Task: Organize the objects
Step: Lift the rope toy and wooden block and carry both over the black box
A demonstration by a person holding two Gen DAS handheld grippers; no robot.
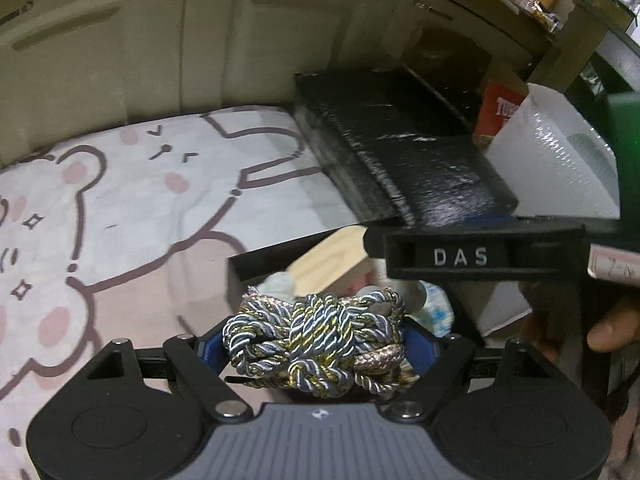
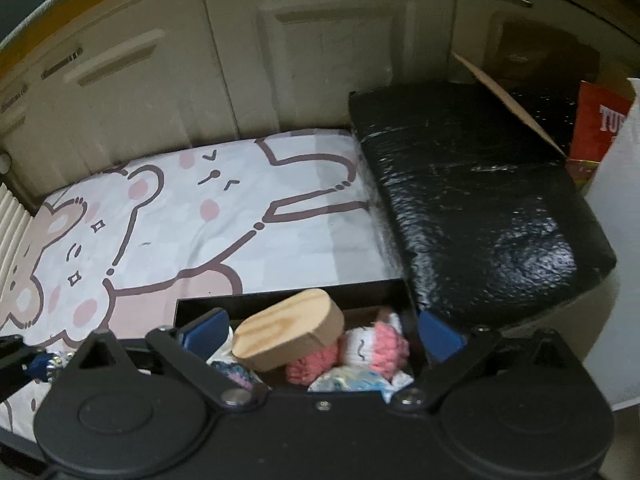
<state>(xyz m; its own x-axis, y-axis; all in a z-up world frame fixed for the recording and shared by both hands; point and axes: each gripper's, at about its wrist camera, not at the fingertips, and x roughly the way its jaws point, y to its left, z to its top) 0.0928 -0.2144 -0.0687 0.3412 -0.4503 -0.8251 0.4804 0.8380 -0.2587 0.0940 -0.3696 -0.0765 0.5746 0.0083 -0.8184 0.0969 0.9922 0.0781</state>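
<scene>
your rope bundle (image 1: pixel 316 344) hides the left gripper's (image 1: pixel 316 354) pads. red box (image 2: pixel 598 128) lettering cut off by the edge.

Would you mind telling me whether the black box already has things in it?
Yes, partly filled: the black box holds a wooden block and a pink-and-white crocheted toy.

My left gripper (image 1: pixel 316 344) is clamped on a knotted bundle of grey, gold and pink twisted cord (image 1: pixel 316 340), above an open black box (image 1: pixel 240 268) holding a pale wooden block (image 1: pixel 332 256). The right gripper (image 1: pixel 484 256), marked DAS, is alongside.
</scene>
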